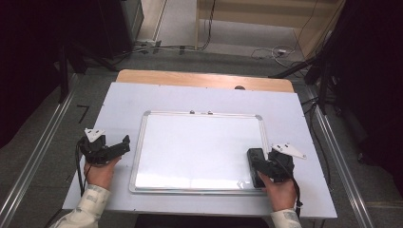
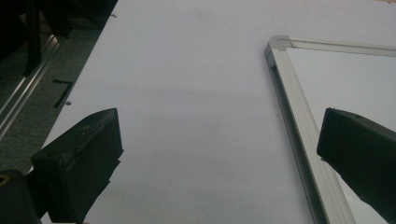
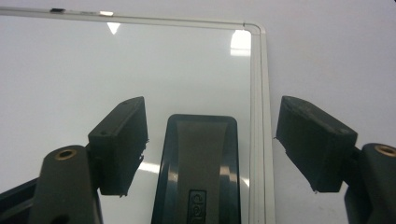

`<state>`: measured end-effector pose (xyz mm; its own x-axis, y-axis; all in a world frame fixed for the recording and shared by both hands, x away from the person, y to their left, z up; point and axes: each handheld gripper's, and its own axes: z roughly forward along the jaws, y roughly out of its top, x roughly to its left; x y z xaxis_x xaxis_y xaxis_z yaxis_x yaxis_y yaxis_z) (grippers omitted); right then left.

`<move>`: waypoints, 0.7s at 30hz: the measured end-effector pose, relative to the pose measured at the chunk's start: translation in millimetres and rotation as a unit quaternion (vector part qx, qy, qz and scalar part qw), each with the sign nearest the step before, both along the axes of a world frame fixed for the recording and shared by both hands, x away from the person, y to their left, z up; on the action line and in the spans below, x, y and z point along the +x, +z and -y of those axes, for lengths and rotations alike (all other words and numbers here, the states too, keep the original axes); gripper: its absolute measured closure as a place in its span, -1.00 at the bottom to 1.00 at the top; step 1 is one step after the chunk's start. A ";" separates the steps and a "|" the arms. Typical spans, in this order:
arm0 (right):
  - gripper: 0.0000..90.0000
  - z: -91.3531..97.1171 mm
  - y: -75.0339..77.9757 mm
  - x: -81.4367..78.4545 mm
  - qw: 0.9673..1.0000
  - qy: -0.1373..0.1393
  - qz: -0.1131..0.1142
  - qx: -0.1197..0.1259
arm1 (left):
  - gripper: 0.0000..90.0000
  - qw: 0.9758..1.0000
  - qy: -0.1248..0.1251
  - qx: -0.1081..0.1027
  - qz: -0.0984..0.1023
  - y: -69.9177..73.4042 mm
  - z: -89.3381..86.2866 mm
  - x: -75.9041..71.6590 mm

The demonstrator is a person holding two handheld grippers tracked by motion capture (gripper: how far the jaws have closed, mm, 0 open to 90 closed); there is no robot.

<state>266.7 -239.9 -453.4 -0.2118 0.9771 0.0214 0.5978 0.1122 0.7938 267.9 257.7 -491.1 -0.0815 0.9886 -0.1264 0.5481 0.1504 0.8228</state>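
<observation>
A white board (image 1: 199,147) with a silver frame lies flat in the middle of the white table (image 1: 123,99). A black board eraser (image 1: 254,154) rests on its near right corner. My right gripper (image 1: 259,164) is open around it; in the right gripper view the eraser (image 3: 201,163) lies between the two jaws with a gap on each side, on the board (image 3: 70,70). My left gripper (image 1: 108,142) is open just left of the board, holding nothing. In the left gripper view it (image 2: 219,154) straddles the board's left frame rail (image 2: 299,126).
A wooden strip (image 1: 204,78) runs along the table's far edge. Metal rails (image 1: 38,156) flank the table on the floor, and cables (image 1: 271,52) lie beyond it. The table's front edge is close under both hands.
</observation>
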 end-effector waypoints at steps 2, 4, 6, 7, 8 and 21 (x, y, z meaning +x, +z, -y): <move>-0.51 0.9 2.7 -0.2 1.000 0.005 0.004 -0.002 | -0.99 1.000 0.000 0.000 0.000 0.0 -0.3 0.1; -0.52 1.4 4.7 -0.4 1.000 0.011 0.007 -0.005 | -0.99 1.000 0.000 0.001 -0.001 0.0 -0.1 0.1; -0.53 1.6 6.3 -1.1 1.000 0.016 0.009 -0.001 | -0.99 1.000 0.000 0.001 -0.001 0.0 0.2 0.0; -0.53 1.8 6.9 -1.5 1.000 0.018 0.010 -0.001 | -0.99 1.000 0.000 0.001 -0.001 0.0 0.2 -0.1; -0.53 1.7 7.5 -1.9 1.000 0.018 0.010 -0.002 | -0.99 1.000 0.000 0.002 -0.001 -0.1 0.2 -0.1; -0.58 12.5 14.2 -3.4 0.999 0.023 0.024 0.001 | -0.99 1.000 0.000 0.003 -0.001 -0.3 0.2 0.0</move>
